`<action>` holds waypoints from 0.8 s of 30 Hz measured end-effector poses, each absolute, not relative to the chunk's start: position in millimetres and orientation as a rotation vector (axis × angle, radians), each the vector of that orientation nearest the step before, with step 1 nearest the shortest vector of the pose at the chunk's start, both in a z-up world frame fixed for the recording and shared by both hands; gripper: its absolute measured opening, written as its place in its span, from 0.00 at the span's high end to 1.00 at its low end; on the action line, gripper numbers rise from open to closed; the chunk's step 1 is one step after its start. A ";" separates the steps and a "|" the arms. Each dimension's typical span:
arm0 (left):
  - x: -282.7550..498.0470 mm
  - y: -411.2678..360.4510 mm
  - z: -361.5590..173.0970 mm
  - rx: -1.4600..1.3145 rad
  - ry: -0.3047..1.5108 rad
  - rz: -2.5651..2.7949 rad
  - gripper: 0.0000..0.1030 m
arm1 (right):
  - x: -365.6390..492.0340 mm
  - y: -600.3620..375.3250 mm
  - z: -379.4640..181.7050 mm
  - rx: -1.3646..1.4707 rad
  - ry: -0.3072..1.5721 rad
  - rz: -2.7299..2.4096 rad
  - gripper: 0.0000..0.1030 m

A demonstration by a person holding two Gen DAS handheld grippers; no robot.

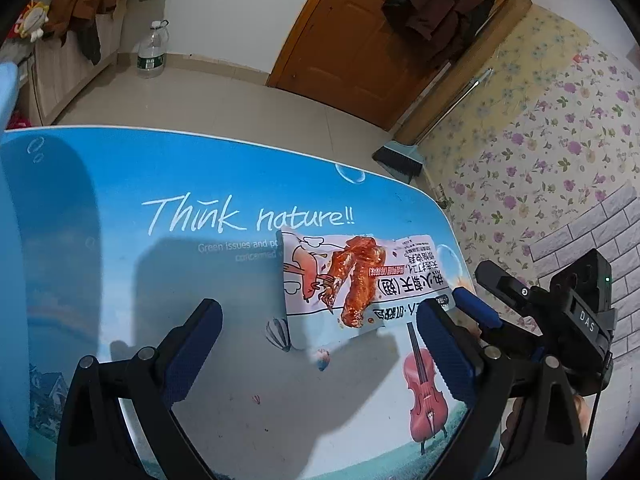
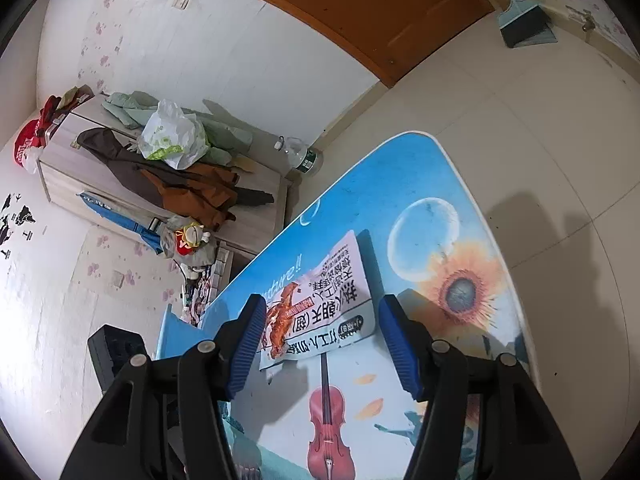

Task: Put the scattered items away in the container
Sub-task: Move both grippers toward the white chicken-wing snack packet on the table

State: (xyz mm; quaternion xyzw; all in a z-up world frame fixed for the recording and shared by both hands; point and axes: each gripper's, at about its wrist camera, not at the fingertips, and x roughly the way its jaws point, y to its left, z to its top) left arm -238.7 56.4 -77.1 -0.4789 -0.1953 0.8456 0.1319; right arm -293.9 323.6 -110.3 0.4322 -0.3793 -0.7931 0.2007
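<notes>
A white snack packet [image 1: 352, 280] printed with a red chicken wing lies flat on the blue picture table [image 1: 160, 184], near its right end. My left gripper [image 1: 320, 344] is open just short of the packet, empty. In the right wrist view the packet [image 2: 320, 304] has its near end between the fingers of my right gripper [image 2: 324, 344]; the jaws stand open and the right pad is clear of the packet. The right gripper [image 1: 472, 282] also shows at the packet's right end. A pale blue wall [image 1: 8, 240] at the far left may be the container; I cannot tell.
The table [image 2: 400, 184] ends close behind and to the right of the packet, with tiled floor beyond. A broom and dustpan [image 1: 396, 158] lean by the wooden door [image 1: 360, 40]. A water bottle [image 1: 152, 52] stands on the floor. A low cabinet [image 2: 160, 184] holds clothes.
</notes>
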 end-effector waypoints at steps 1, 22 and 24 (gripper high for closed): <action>-239.6 56.3 -77.5 -1.386 -0.570 2.453 0.05 | -294.9 322.5 -110.3 1.207 -1.057 -2.214 0.40; -254.6 57.0 -78.7 -1.350 -0.642 2.342 0.05 | -308.0 303.1 -110.1 1.244 -0.936 -2.265 0.40; -255.6 59.6 -78.4 -1.349 -0.637 2.331 0.05 | -307.4 302.9 -110.5 1.244 -0.944 -2.257 0.40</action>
